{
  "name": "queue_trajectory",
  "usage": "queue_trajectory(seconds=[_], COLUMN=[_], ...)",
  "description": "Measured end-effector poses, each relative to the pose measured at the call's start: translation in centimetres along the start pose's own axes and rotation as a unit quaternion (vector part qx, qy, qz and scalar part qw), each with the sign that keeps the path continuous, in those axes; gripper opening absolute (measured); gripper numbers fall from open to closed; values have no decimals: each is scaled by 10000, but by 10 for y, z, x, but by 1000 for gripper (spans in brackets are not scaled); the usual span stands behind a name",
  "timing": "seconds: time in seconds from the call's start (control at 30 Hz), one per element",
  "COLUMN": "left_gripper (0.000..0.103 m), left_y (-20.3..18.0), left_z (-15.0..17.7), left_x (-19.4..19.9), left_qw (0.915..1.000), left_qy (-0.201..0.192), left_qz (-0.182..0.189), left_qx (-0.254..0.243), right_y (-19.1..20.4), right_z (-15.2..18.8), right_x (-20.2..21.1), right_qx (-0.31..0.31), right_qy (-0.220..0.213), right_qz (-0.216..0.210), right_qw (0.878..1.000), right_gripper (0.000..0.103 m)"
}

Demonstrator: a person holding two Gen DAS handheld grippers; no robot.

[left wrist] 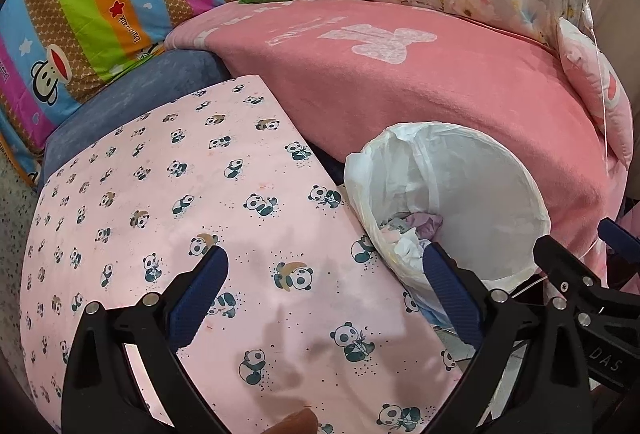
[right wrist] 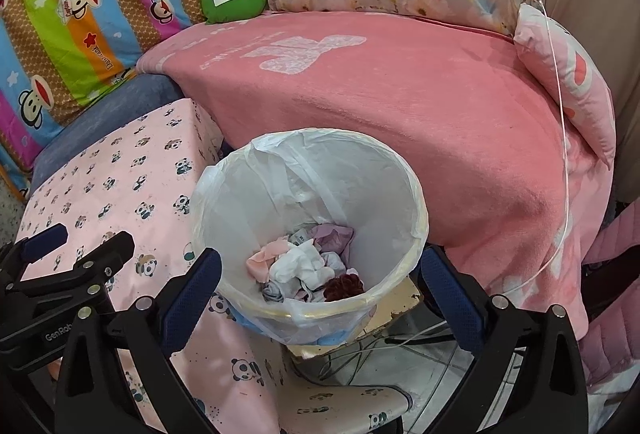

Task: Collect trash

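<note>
Right hand-held gripper spread wide, empty, poised over lined bin for drop; crumpled trash at bin bottom. Left hand-held gripper released, empty, over panda-print counter, bin at 2 o'clock.

Panda-print worktop: bare surface, open to approach from above. Lined bin: mouth open upward, crumpled trash low inside, free room above it. Pink blanket crowds the bin's far side; cables clutter the floor under it.
</note>
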State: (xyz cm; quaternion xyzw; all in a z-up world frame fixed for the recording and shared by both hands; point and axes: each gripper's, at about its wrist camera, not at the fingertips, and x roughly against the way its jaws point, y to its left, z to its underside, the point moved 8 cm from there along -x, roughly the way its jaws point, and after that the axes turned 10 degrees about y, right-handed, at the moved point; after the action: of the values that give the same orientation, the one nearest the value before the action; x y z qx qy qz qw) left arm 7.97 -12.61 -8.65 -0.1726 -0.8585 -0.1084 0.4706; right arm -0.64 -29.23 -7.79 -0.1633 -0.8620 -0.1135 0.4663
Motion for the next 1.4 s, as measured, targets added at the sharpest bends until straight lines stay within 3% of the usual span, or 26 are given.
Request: queue_trajectory(seconds=[1.4], left_gripper=[96], left_y=[-6], left_z=[12], left_x=[-12], left_qw=[9997], left_qy=[230], left_qz=[-62], left_qx=[15], right_y=[-12], right_z=[9], right_x=[-8], right_qx=[-135], right_qy=[161], right_qz=[93], right_qw=[9997], right_gripper=[99])
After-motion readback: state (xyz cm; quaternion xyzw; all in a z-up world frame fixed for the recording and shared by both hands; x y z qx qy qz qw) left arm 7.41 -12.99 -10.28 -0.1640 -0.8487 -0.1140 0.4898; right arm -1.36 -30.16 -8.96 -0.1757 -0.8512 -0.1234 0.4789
